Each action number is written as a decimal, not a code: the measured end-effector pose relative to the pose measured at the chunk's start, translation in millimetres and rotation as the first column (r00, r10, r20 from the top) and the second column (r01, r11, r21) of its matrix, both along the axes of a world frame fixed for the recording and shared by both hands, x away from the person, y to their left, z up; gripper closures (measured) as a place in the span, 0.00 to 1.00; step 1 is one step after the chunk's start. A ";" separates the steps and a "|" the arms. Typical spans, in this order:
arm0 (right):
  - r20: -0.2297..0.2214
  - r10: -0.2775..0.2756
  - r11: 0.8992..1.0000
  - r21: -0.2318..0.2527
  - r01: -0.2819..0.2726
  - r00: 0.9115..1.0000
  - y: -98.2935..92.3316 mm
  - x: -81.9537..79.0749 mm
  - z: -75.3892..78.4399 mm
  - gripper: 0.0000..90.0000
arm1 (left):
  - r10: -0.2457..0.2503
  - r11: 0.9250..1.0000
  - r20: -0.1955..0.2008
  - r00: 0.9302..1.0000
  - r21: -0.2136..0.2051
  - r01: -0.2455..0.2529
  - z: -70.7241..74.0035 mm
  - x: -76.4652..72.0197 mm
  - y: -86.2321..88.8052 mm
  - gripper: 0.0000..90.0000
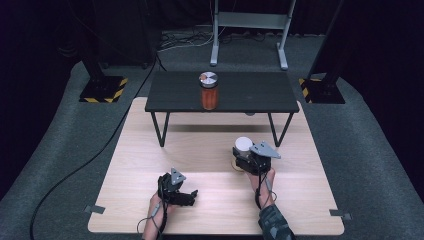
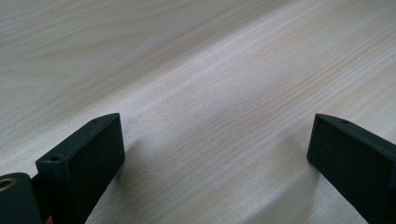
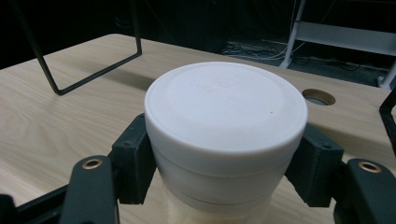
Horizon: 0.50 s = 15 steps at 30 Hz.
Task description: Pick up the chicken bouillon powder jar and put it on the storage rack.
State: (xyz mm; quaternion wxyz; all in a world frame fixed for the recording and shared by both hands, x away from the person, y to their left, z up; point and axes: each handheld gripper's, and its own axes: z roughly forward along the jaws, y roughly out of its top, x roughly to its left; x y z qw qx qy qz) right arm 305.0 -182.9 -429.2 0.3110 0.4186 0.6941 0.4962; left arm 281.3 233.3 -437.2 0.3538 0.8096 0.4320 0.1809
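Two grippers work the near half of the wooden counter [image 1: 150, 165]. The left gripper [image 2: 215, 154] rests with fingers apart on bare wood. Beyond it, the right gripper [image 3: 224, 186] has its fingers clamped on a white-lidded jar [image 3: 225, 121]; contents hidden. Farther off, an orange-filled jar [image 1: 208, 92] stands on the black side table [image 1: 260, 92], with open wood between.

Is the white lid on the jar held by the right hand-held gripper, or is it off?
On. The white lid sits flat atop the jar, and the right hand-held gripper clamps just below it.
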 end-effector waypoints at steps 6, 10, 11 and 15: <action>0.005 0.001 1.000 -0.010 -0.001 1.000 1.6 -1.2 0.4 0.36 | 0.000 1.000 0.000 1.000 0.000 0.000 0.0 0.0 0.0 0.04; 0.001 0.012 1.000 0.007 -0.012 1.000 -1.5 -1.4 2.1 0.36 | 0.000 1.000 0.000 1.000 0.000 0.000 0.0 0.0 0.0 0.04; 0.004 0.013 1.000 0.005 -0.013 1.000 -1.9 -2.0 2.8 0.36 | 0.000 1.000 0.000 1.000 0.000 0.000 0.0 0.0 0.0 0.04; -0.003 0.016 1.000 0.012 -0.016 1.000 -5.1 -2.6 7.6 0.36 | 0.000 1.000 0.001 1.000 0.000 0.000 0.0 -0.1 0.1 0.04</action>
